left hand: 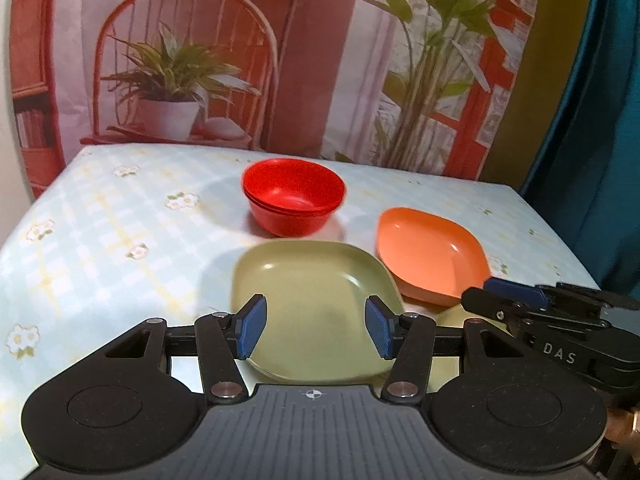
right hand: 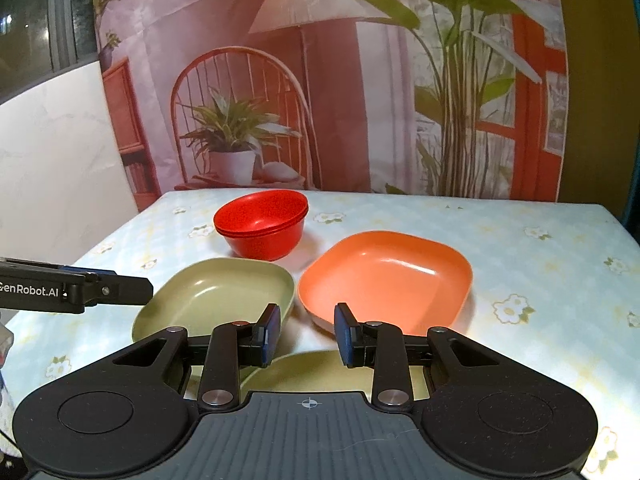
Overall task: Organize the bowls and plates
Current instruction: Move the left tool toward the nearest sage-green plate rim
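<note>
Hovering with nothing held, the left gripper (left hand: 314, 327) stands half open just above the green plate (left hand: 316, 300); the right gripper (right hand: 307, 335), narrower and empty, points between that plate and the orange plate (right hand: 386, 276). Both plates look light, stiff and slick, so a raised rim seems the best hold. Stacked red bowls (right hand: 262, 222) sit behind on the desk (right hand: 520, 248).

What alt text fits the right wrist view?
The open right gripper hovers empty over a floral tablecloth, facing an orange plate, green plate and stacked red bowls. The left gripper enters from the left.
</note>
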